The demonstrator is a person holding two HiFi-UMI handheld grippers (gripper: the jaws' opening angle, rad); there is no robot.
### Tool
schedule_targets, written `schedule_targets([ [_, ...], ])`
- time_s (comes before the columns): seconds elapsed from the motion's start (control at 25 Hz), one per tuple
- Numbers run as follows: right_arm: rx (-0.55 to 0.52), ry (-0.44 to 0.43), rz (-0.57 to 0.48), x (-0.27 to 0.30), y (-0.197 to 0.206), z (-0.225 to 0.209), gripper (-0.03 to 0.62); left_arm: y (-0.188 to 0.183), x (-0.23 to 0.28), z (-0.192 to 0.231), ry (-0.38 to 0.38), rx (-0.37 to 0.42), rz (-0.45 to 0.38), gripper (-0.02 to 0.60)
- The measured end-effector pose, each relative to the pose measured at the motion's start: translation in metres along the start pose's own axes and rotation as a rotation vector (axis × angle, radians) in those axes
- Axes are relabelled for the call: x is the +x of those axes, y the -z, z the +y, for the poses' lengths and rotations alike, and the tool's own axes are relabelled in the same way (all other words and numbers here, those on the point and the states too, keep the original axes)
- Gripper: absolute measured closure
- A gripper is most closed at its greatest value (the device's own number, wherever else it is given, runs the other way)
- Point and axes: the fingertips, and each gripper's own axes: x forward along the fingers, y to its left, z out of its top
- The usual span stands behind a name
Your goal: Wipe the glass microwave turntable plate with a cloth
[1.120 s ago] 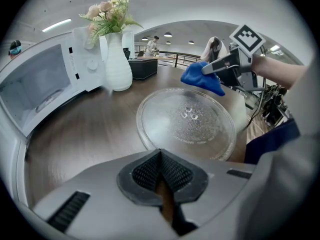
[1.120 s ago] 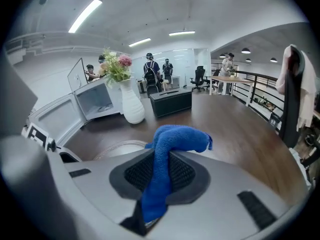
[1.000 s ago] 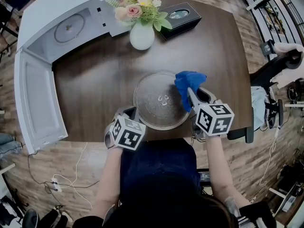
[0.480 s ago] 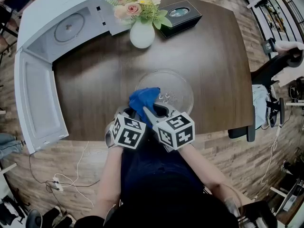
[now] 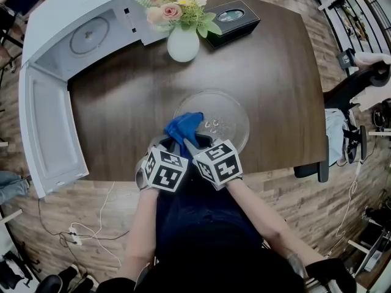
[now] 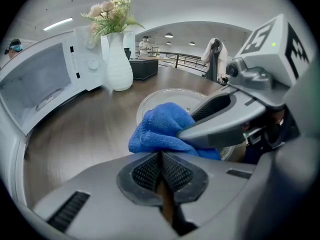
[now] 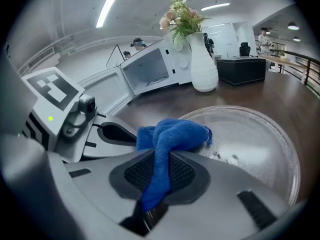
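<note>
The clear glass turntable plate (image 5: 223, 118) lies on the dark wooden table (image 5: 122, 108) near its front edge. A blue cloth (image 5: 183, 126) rests bunched on the plate's near-left part. My right gripper (image 5: 190, 143) is shut on the cloth (image 7: 175, 134), and a strip of it hangs down between the pads. In the right gripper view the plate (image 7: 255, 144) spreads out to the right. My left gripper (image 5: 165, 145) sits right beside it at the plate's near-left rim, jaws shut (image 6: 161, 156), with nothing visible between the pads. The cloth (image 6: 160, 131) hides the rim there.
A white microwave (image 5: 73, 47) stands at the table's far left with its door (image 5: 43, 133) swung open toward me. A white vase of flowers (image 5: 183, 41) and a black box (image 5: 232, 20) stand behind the plate. An office chair (image 5: 342, 102) is beside the table's right edge.
My right gripper swept the blue cloth from the plate's right rim across to its near-left side, ending beside the left gripper. The left gripper stayed put.
</note>
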Motion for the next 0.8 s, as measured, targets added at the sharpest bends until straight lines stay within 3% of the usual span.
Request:
schedule_targets([
  [0.8, 0.112, 0.123, -0.011, -0.035, 0.002, -0.072, 0.536, 0.000, 0.000, 0.000, 0.003, 0.000, 0.000, 0.578],
])
